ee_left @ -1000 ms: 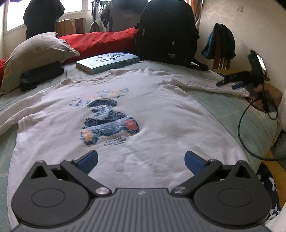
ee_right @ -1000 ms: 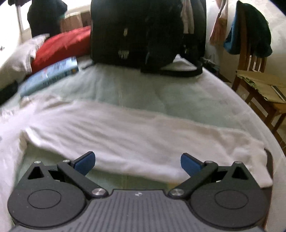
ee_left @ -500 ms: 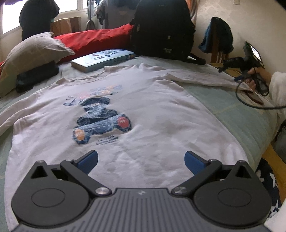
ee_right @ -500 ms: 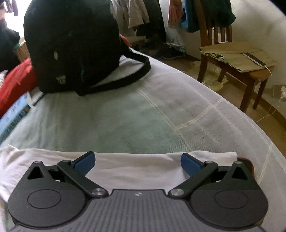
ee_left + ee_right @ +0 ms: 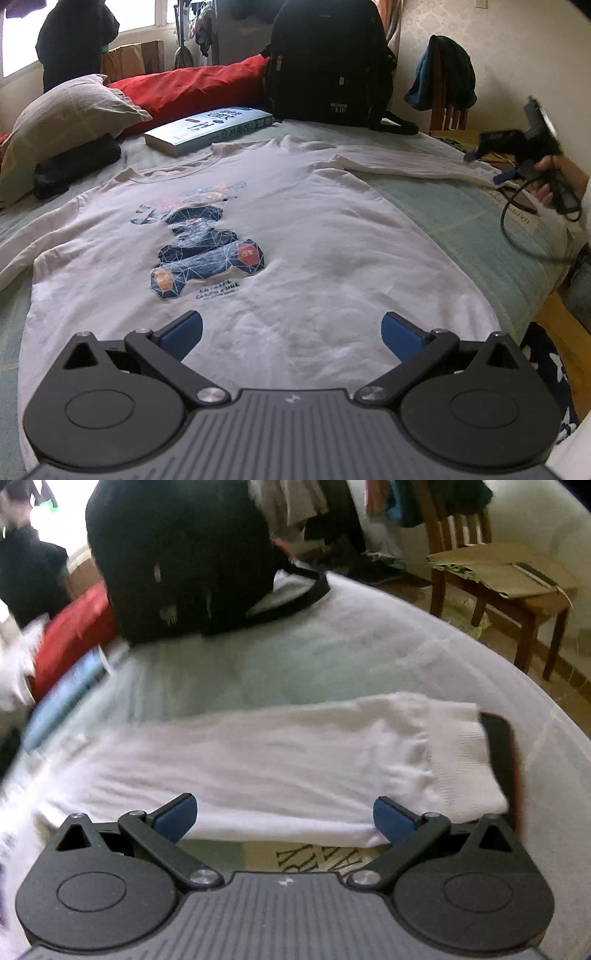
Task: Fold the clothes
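White long-sleeved sweatshirt [image 5: 314, 229] lies flat on the bed ahead of the left gripper [image 5: 291, 332], whose jaws are spread wide and empty. Its bear print's caption is too small to read. The right gripper [image 5: 282, 814], equally spread and empty, hovers over the sleeve [image 5: 295, 760]; letters "ARY" show beneath.

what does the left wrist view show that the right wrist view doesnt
Only the left wrist view shows the white shirt's whole front with its bear print, the grey pillow, and the right gripper from outside, in a hand beside the sleeve end. Only the right wrist view shows the sleeve cuff close up, a dark flat object under its edge, and the cardboard on the chair seat. Both show the black backpack, red cushion, book and open gripper fingers.
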